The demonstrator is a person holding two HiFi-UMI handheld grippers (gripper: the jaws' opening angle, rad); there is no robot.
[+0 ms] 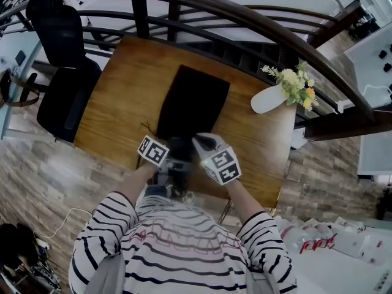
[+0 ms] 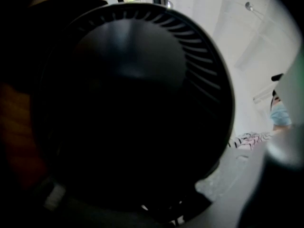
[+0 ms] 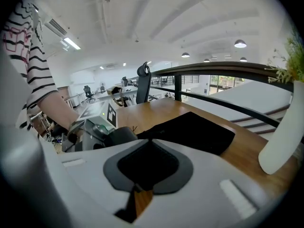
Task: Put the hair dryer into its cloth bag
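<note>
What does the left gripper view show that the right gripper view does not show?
Only the left gripper view: the vent slots around the round end of the hair dryer, very close, filling the frame.
Only the right gripper view: the right gripper closed on the edge of the cloth bag, the left gripper, an office chair.
Both: the hair dryer and a striped sleeve.

Left gripper (image 1: 171, 163): held level, jaws partly apart and clamped on the hair dryer (image 2: 133, 103) between them. Right gripper (image 1: 203, 142): tilted downward close beside the left, jaws together, their tips pinching the cloth bag (image 1: 193, 103) edge. Left forearm (image 1: 131, 185) and right forearm (image 1: 245, 204) converge forward.
</note>
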